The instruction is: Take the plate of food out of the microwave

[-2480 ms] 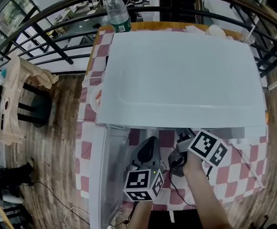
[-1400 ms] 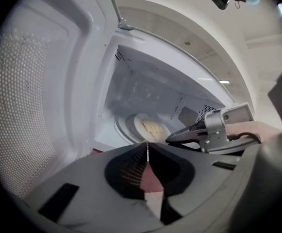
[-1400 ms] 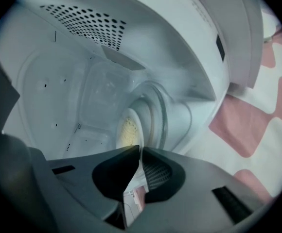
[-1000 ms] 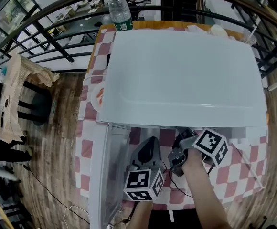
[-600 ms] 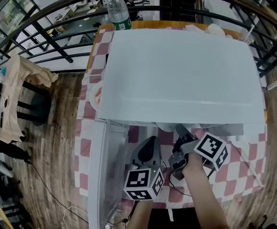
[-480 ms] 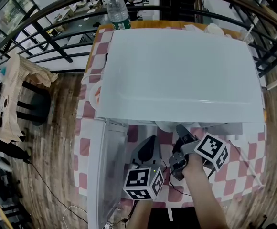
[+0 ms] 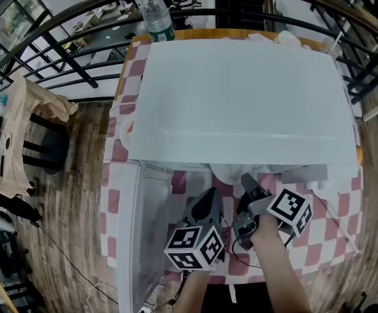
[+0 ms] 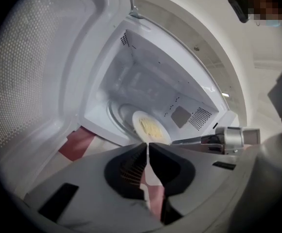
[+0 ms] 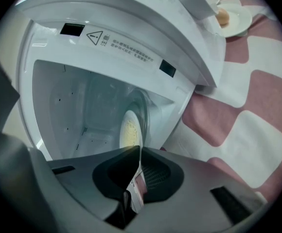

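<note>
The microwave (image 7: 241, 96) is seen from above on a checked tablecloth (image 7: 322, 230), with its door (image 7: 146, 233) swung open toward 8 o'clock in the head view. The plate (image 8: 150, 128) of yellow food is found low at the front of the chamber, overlapping the round turntable (image 8: 117, 116). Its near rim just shows under the microwave's front edge at 6 o'clock. That rim is pinched by the right gripper (image 9: 140, 149), whose jaws are closed on it, so the plate is seen edge-on in line with them. The left gripper (image 8: 147, 145) is held just outside the opening, at 9 o'clock of the right one. Its jaws are drawn together to a thin slit, having just eased apart slightly, and nothing is held between them. A water bottle (image 7: 158, 15) is stood at 11 o'clock behind the microwave. A dish (image 9: 233, 18) with a bun is set on the cloth beside the microwave.
</note>
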A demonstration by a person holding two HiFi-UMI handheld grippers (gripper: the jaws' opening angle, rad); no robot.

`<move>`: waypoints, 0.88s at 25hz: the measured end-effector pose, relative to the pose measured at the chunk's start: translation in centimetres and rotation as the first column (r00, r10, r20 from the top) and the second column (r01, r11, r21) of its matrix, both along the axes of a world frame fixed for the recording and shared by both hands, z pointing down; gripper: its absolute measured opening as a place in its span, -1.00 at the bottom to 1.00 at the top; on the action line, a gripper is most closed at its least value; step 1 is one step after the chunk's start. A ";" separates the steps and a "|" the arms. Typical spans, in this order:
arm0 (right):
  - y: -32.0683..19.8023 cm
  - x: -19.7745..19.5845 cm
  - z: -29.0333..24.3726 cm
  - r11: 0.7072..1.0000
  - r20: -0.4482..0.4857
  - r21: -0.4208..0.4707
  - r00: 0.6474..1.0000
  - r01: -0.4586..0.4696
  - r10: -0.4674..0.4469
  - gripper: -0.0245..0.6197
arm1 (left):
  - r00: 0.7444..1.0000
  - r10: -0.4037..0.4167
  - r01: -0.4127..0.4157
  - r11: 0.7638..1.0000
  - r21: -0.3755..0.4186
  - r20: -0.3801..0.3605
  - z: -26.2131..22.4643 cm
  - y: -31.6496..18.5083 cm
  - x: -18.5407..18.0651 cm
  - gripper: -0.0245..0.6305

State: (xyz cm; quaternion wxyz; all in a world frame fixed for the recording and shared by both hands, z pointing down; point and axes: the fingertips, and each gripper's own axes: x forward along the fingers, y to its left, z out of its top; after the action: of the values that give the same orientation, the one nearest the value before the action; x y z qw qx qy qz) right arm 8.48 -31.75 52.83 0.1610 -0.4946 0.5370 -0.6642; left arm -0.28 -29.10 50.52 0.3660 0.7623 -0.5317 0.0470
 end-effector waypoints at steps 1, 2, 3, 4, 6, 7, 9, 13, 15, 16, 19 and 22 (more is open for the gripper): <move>0.0 0.1 0.0 1.000 0.000 0.002 1.000 0.001 -0.001 -0.88 | 1.000 0.005 -0.005 1.000 -0.002 -0.002 0.0 0.0 0.2 -0.84; 0.0 0.2 -0.1 1.000 -0.001 0.004 1.000 0.002 -0.002 -0.88 | 1.000 0.008 -0.008 1.000 -0.004 -0.007 0.0 -0.1 0.3 -0.82; 0.0 0.2 -0.1 1.000 0.000 0.007 1.000 0.002 -0.002 -0.88 | 1.000 0.010 -0.010 1.000 -0.008 -0.018 0.1 -0.2 0.5 -0.75; 0.0 0.2 0.0 1.000 0.002 0.009 1.000 0.003 -0.003 -0.88 | 0.999 0.009 -0.009 1.000 -0.015 -0.033 0.2 -0.2 0.5 -0.71; 0.1 0.2 -0.1 1.000 0.006 0.012 1.000 0.003 -0.003 -0.88 | 0.999 0.004 -0.005 1.000 -0.028 -0.054 0.4 -0.2 0.6 -0.71; 0.2 0.2 -0.1 1.000 0.006 0.014 1.000 0.004 -0.005 -0.88 | 0.998 0.004 -0.006 1.000 -0.031 -0.055 0.5 -0.2 0.6 -0.71; 0.2 0.4 0.0 1.000 -0.001 0.019 1.000 0.007 -0.007 -0.88 | 0.999 0.010 -0.012 0.999 -0.032 -0.048 0.6 -0.1 0.7 -0.71; 0.1 0.5 0.4 1.000 -0.021 0.008 1.000 0.007 -0.007 -0.76 | 0.999 0.016 -0.018 0.999 -0.033 -0.039 0.9 0.0 0.9 -0.71; -0.1 0.2 0.5 1.000 -0.016 0.007 1.000 0.017 -0.017 -0.73 | 0.999 0.015 -0.017 0.999 -0.036 -0.037 0.9 0.0 0.8 -0.71; -0.2 0.0 0.5 1.000 -0.010 0.005 1.000 0.022 -0.022 -0.65 | 0.999 0.015 -0.016 0.999 -0.037 -0.037 1.0 0.0 0.8 -0.71; -0.5 -0.5 0.6 0.999 -0.012 -0.003 0.999 0.035 -0.035 -0.64 | 0.999 0.014 -0.015 0.999 -0.036 -0.033 0.9 0.1 0.8 -0.71; -0.7 -0.8 0.7 0.999 -0.023 -0.001 0.999 0.040 -0.040 -0.83 | 0.999 0.015 -0.016 0.999 -0.033 -0.031 0.9 0.1 0.7 -0.71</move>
State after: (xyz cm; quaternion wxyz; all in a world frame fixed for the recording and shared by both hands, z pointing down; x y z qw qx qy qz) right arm 7.63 -32.49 53.52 0.1411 -0.4914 0.5484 -0.6617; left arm 0.37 -29.03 51.38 0.3864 0.7608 -0.5192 0.0470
